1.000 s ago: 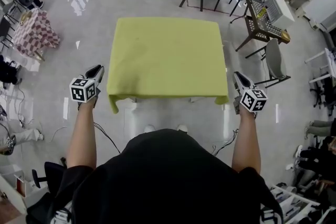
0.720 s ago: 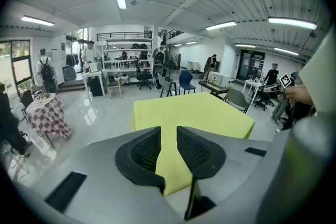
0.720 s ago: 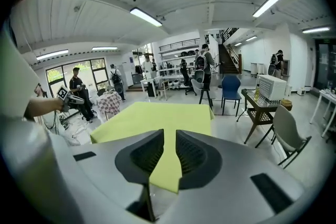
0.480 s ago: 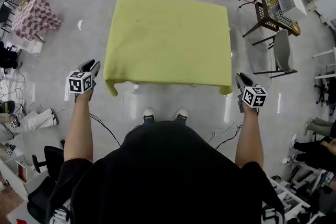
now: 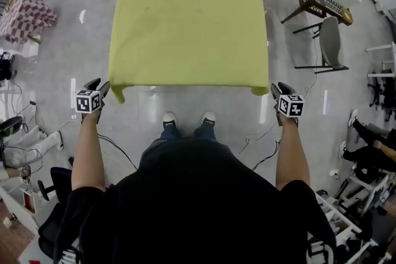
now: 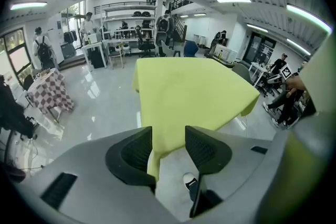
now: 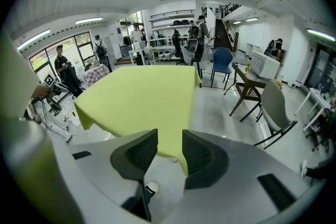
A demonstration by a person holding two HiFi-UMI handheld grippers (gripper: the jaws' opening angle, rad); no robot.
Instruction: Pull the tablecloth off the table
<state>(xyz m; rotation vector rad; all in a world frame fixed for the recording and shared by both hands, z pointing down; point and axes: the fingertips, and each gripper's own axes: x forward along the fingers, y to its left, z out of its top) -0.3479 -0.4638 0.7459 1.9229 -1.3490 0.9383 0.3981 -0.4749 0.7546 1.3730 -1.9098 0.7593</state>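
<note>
My left gripper (image 6: 168, 136) has its fingers (image 6: 134, 157) a moderate gap apart with nothing in them. The near-left corner of the yellow tablecloth (image 6: 194, 92) hangs just beyond, lined up with the gap. My right gripper (image 7: 169, 139) is the same: jaws apart, empty, and aimed at the near-right corner. From above, each gripper sits just outside its corner, close but not touching. The cloth lies flat over the whole table, which it hides, and its near edge droops in soft points at both corners. I judge it light, limp and thin, likely to slide off easily if I pull both corners evenly toward me. Those hanging points are where I would pinch, high enough to catch more than a wisp of fabric. Nothing rests on the cloth that I can see. My shoes (image 5: 172, 119) stand near the front edge, and cables (image 5: 120, 151) trail on the floor (image 5: 55, 71) behind me, so stepping back needs care. A grey chair (image 5: 330, 43) and a wooden chair (image 5: 309, 3) stand to the right, and a checked-cloth table (image 5: 25, 12) is well off to the left.
</note>
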